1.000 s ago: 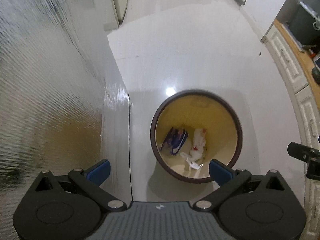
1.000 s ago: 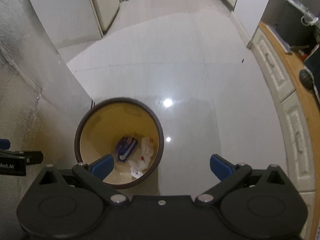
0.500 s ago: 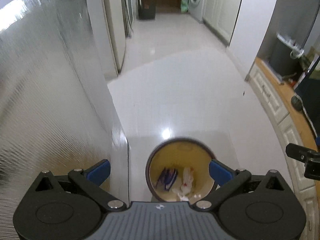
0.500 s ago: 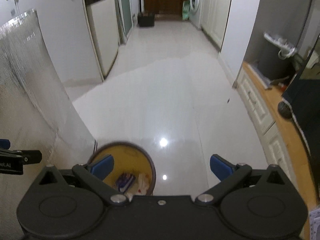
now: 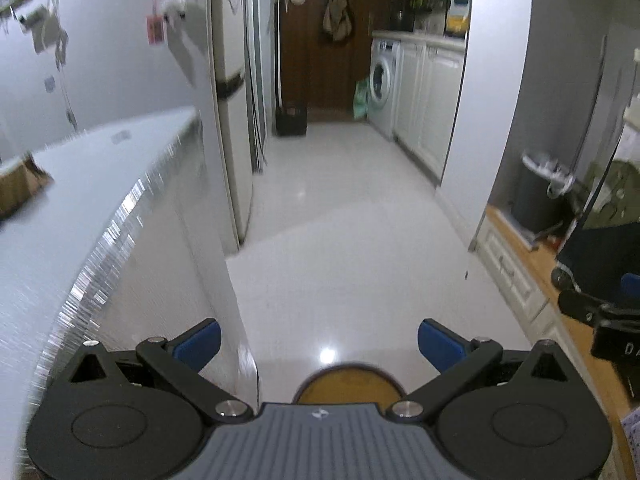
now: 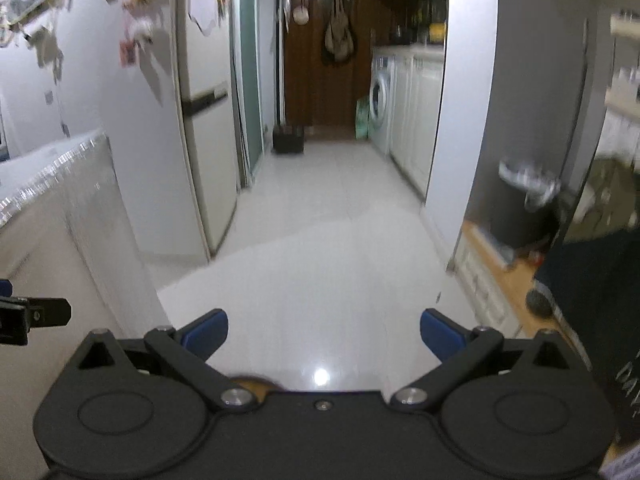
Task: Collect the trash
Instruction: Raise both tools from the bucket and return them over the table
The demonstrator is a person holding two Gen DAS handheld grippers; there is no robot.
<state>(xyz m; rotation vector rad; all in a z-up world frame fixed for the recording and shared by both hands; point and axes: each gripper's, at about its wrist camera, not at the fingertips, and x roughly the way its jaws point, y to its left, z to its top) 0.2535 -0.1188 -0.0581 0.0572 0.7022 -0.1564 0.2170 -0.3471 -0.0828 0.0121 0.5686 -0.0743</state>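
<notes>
Two grippers show, the left gripper (image 5: 319, 340) and the right gripper (image 6: 324, 333), both with jaws wide and empty. One round trash bin (image 5: 347, 380) stands on the white floor (image 5: 340, 240) just below the left gripper, only its yellow inner wall visible; its contents are hidden.

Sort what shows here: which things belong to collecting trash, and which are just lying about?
Job:
- trash bin, only its rim showing
- left gripper, open, empty
- right gripper, open, empty

Lying about:
- washing machine
- fridge
- hanging bag
- black box on the floor
</notes>
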